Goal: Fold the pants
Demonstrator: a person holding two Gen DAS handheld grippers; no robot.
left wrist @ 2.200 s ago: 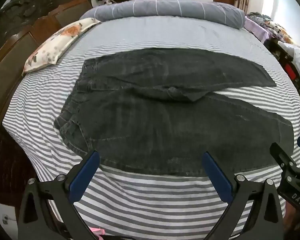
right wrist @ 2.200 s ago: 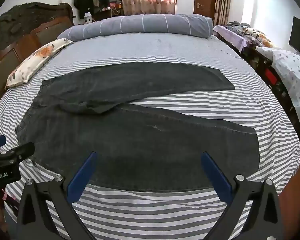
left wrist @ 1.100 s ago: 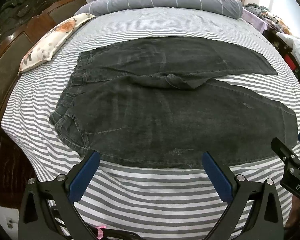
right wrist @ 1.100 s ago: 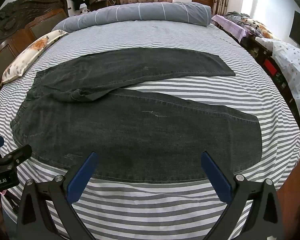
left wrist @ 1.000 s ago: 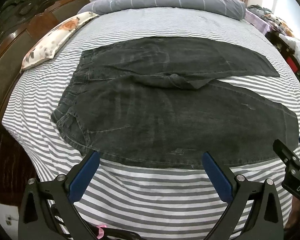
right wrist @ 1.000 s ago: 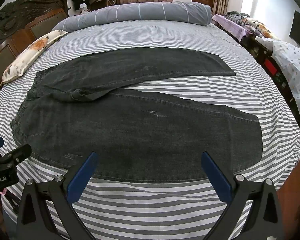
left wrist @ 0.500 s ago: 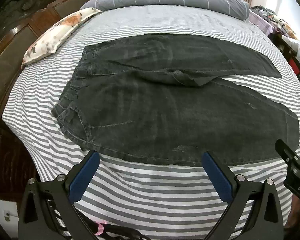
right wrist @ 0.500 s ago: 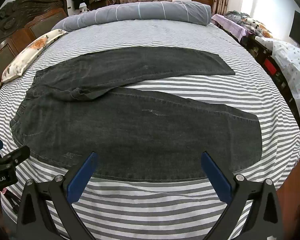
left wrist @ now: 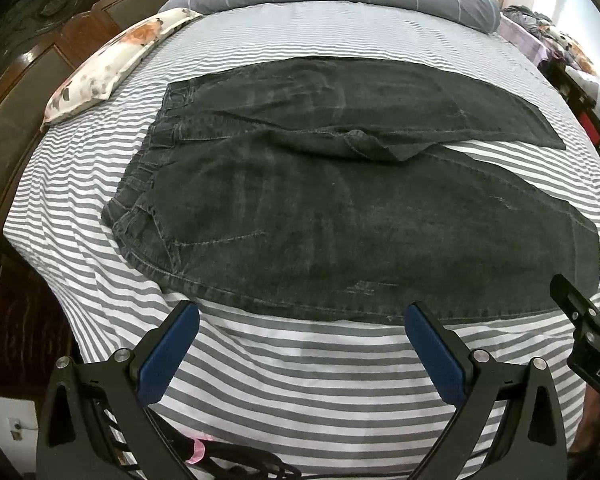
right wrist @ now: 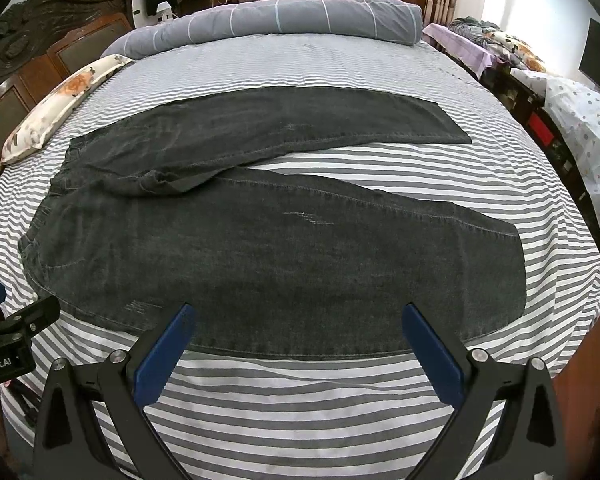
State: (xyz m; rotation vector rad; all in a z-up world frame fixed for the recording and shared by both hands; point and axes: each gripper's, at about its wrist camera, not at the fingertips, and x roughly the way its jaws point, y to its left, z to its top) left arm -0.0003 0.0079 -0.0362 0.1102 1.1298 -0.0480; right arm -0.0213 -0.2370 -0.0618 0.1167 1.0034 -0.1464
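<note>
- Lying flat on the striped bed (left wrist: 300, 380): dark pants (left wrist: 340, 216), legs apart.
- Left gripper (left wrist: 302, 314): fingers spread, empty.
- Right gripper (right wrist: 300, 316): fingers spread, empty.

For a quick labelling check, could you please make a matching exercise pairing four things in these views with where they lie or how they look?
Things:
1. pants
2. floral pillow
3. rolled grey duvet
4. left gripper

Descriptions:
A. along the far edge of the striped bed sheet
B. open, above the near side of the bed, holding nothing
C. spread flat, legs apart in a V, waistband to the left
D. beside the wooden headboard

Pairs: 1-C, 2-D, 3-A, 4-B
</note>
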